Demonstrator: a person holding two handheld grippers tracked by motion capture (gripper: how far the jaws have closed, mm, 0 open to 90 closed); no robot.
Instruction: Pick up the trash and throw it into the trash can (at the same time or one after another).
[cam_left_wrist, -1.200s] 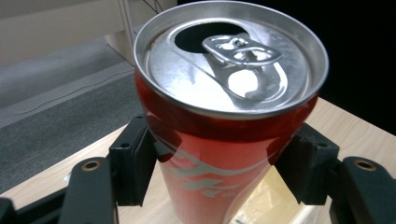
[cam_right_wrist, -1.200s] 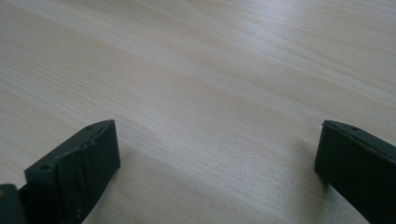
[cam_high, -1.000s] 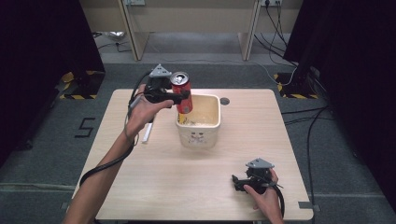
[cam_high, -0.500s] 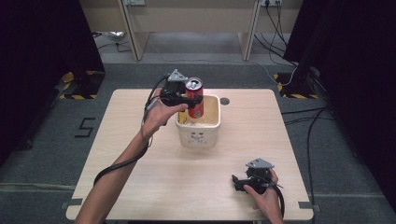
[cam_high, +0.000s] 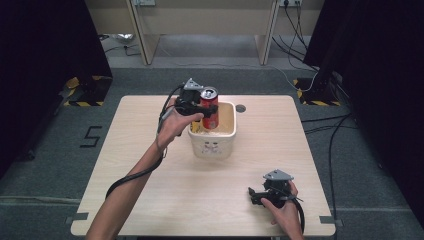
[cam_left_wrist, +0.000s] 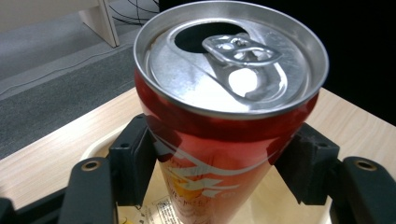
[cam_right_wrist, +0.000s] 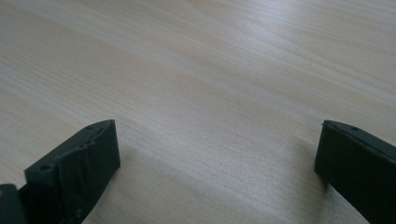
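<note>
A red drink can (cam_high: 209, 108) with an opened silver top (cam_left_wrist: 229, 56) hangs upright over the cream bin (cam_high: 220, 144), its lower part below the rim. My left gripper (cam_high: 202, 106) is shut on the can, one black pad on each side of it (cam_left_wrist: 194, 186). In the bin below the can lies something with yellow print (cam_left_wrist: 154, 210). My right gripper (cam_high: 251, 195) rests on the wooden table (cam_high: 150, 190) near the front right, jaws wide open over bare wood (cam_right_wrist: 217, 149).
The cream bin has a small face printed on its front and stands mid-table. A round cable hole (cam_high: 240, 108) sits behind it. Desk legs (cam_high: 142, 35) and cables (cam_high: 310, 75) lie on the floor beyond the far edge.
The left hand has carried the can to the right and down, from left of the bin to over and into its opening. The right gripper has stayed put.
</note>
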